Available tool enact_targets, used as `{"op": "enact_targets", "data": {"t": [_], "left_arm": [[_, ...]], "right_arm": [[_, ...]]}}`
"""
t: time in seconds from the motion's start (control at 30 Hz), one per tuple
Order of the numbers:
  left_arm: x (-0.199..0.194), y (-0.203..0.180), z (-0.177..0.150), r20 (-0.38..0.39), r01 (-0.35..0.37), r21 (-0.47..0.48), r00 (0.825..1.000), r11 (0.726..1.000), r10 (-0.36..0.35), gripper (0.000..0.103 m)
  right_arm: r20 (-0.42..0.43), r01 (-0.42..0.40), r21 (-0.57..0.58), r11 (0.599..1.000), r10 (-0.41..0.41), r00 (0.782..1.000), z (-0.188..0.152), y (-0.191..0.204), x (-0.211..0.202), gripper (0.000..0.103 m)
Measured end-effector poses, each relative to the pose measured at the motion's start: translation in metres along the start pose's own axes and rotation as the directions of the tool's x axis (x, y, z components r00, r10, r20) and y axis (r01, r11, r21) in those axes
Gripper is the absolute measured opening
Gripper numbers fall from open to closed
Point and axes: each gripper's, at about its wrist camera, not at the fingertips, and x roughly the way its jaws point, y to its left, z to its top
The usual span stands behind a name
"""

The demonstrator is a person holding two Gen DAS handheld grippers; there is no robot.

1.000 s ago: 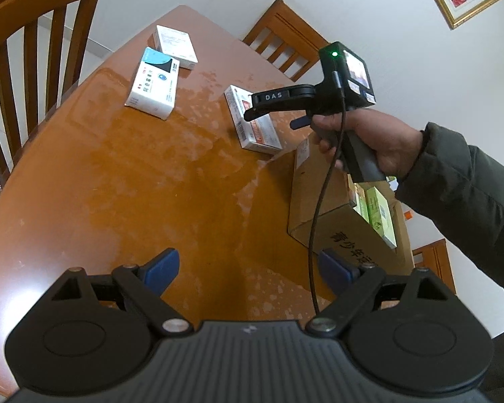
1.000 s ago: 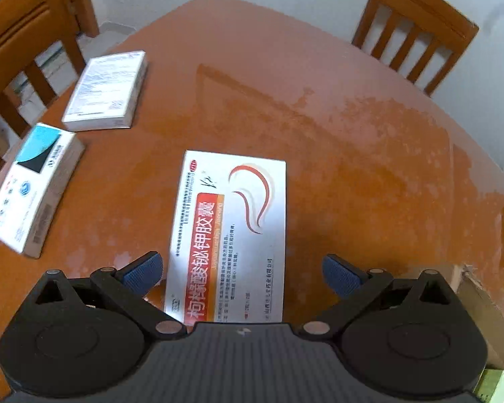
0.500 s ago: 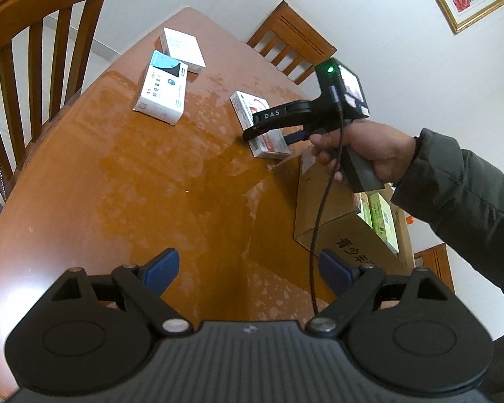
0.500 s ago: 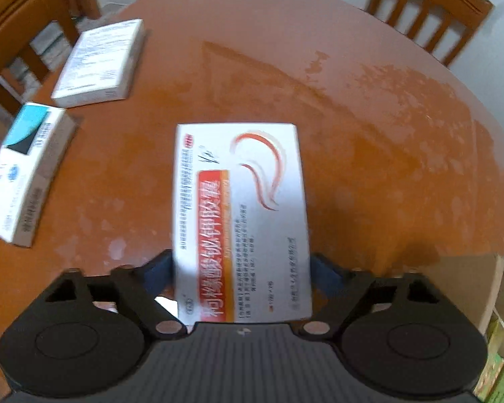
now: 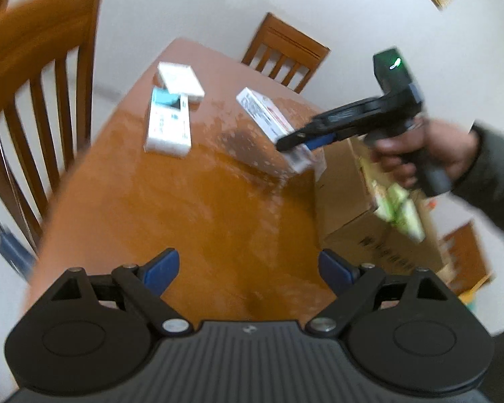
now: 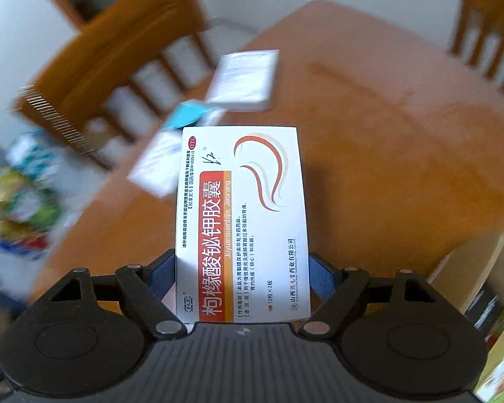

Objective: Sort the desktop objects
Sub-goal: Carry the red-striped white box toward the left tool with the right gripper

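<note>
Jaws of the right gripper (image 6: 242, 268), having just been closing, are now clamping a white medicine box (image 6: 240, 221) with red lettering, lifting it off the bench (image 5: 218, 208) beside the cardboard carton (image 5: 346, 208) at its right edge; left gripper (image 5: 248, 265) is hanging wide open, empty.

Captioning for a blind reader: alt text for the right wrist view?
The right tongs grip a white and orange medicine box by its long sides, lifted above a wooden table. Two more boxes lie blurred beyond it.
</note>
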Motion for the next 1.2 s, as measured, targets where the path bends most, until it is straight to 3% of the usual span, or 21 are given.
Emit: {"op": "enact_targets", "data": {"t": [0.1, 0.2, 0.33, 0.47, 0.53, 0.77, 0.9, 0.97, 1.07, 1.2], "left_arm": [[-0.008, -0.02, 0.002, 0.013, -0.062, 0.246, 0.998, 0.967, 0.061, 0.09], [-0.015, -0.044, -0.002, 0.05, -0.107, 0.486, 0.994, 0.867, 0.095, 0.09], [-0.018, -0.078, -0.01, 0.086, -0.118, 0.724, 0.993, 0.68, 0.081, 0.09], [-0.011, -0.115, -0.024, 0.059, -0.081, 0.9, 0.996, 0.428, 0.064, 0.09], [-0.008, -0.129, -0.028, 0.05, -0.063, 0.941, 0.998, 0.334, 0.049, 0.09], [0.0, -0.16, -0.03, 0.035, -0.036, 0.992, 0.999, 0.117, 0.005, 0.09], [0.008, -0.171, -0.038, -0.005, 0.005, 1.0, 1.0, 0.018, 0.006, 0.09], [0.012, -0.175, -0.042, -0.018, 0.018, 1.0, 1.0, -0.021, 0.012, 0.085], [0.015, -0.176, -0.045, -0.028, 0.028, 0.999, 1.0, -0.032, 0.011, 0.081], [0.022, -0.17, -0.045, -0.032, 0.034, 0.998, 0.999, -0.048, 0.034, 0.063]], "right_arm": [[-0.072, -0.16, 0.022, 0.987, 0.161, 0.984, -0.018, 0.011, -0.012, 0.085], [-0.136, -0.243, 0.019, 0.97, 0.244, 0.96, -0.037, 0.015, -0.023, 0.085], [-0.202, -0.263, -0.006, 0.965, 0.256, 0.945, -0.06, 0.019, -0.032, 0.085], [-0.244, -0.296, -0.033, 0.955, 0.279, 0.929, -0.078, 0.024, -0.044, 0.085], [-0.262, -0.312, -0.057, 0.948, 0.287, 0.921, -0.083, 0.026, -0.051, 0.085], [-0.328, -0.337, -0.107, 0.935, 0.287, 0.9, -0.105, 0.031, -0.07, 0.085], [-0.344, -0.349, -0.119, 0.929, 0.292, 0.893, -0.11, 0.034, -0.075, 0.085], [-0.338, -0.353, -0.118, 0.928, 0.297, 0.893, -0.11, 0.034, -0.076, 0.085], [-0.337, -0.36, -0.108, 0.927, 0.306, 0.89, -0.111, 0.033, -0.077, 0.085], [-0.341, -0.37, -0.104, 0.923, 0.316, 0.885, -0.111, 0.032, -0.074, 0.085]]}}
